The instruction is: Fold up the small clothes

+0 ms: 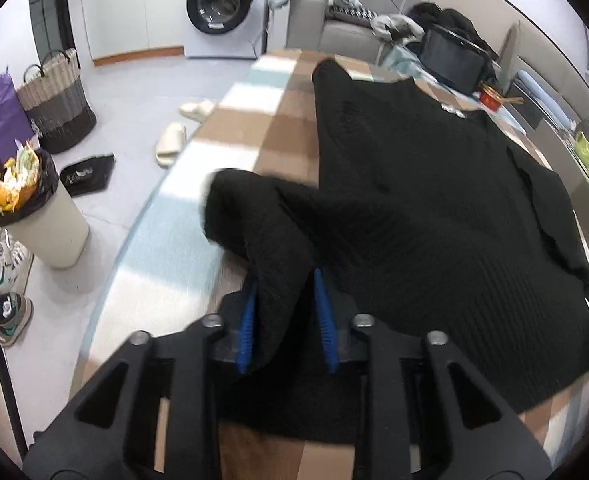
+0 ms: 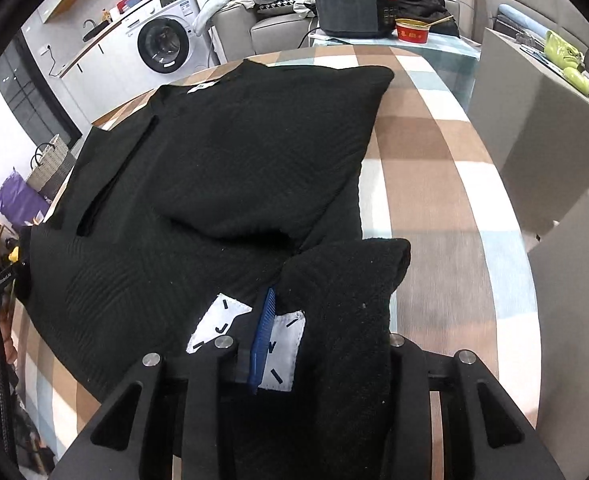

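Hem corners of the black sweater [image 1: 434, 200] are pinched in my left gripper [image 1: 286, 312] and right gripper [image 2: 326, 328]. I hold both nearest me, the sweater spread on the checked cloth [image 2: 426, 152], so I can fold the hem toward the collar.

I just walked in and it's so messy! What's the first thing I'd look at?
The big black sweater spread across the checked tablecloth, with both grippers pinching its near edge. Behind it stand a white washing machine and, on the floor to the left, an overflowing trash bin.
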A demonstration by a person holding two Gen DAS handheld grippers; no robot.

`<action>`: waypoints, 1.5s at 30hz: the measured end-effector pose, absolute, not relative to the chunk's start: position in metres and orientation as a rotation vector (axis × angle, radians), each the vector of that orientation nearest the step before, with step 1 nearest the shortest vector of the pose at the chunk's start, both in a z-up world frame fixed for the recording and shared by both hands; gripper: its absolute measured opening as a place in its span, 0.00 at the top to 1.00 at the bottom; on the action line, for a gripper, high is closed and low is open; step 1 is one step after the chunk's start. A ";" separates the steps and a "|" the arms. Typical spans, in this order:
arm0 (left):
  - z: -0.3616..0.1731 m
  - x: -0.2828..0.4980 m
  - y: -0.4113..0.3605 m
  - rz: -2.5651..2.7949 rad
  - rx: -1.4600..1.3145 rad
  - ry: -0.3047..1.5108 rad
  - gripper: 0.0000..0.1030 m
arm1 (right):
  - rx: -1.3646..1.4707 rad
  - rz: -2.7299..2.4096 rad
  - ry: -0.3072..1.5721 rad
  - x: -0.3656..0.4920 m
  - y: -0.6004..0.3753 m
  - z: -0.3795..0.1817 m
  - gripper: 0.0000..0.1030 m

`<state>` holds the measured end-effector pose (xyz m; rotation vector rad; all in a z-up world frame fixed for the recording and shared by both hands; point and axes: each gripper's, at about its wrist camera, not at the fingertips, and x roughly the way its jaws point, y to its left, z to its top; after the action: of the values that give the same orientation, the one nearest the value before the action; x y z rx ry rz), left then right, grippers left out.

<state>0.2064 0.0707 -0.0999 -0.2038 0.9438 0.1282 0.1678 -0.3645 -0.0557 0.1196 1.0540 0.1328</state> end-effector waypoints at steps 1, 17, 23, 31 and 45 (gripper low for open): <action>-0.102 0.197 0.072 0.126 -0.206 0.955 0.83 | 0.122 0.137 1.055 0.162 -0.364 -0.056 0.65; -0.058 0.166 0.097 0.143 -0.264 0.782 0.31 | 0.275 0.121 1.000 0.136 -0.382 -0.040 0.61; -0.068 0.222 0.092 0.136 -0.193 0.831 0.31 | 0.269 0.119 1.014 0.149 -0.380 -0.042 0.60; -0.096 0.260 0.073 0.111 -0.159 0.926 0.45 | 0.258 0.114 1.030 0.168 -0.374 -0.046 0.59; -0.096 0.214 0.044 0.083 -0.072 0.954 0.56 | 0.114 0.148 1.067 0.161 -0.356 -0.051 0.60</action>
<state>0.2138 0.0442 -0.0965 -0.0715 0.9543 0.0827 0.1608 -0.3559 -0.0506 0.1142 1.0666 0.1477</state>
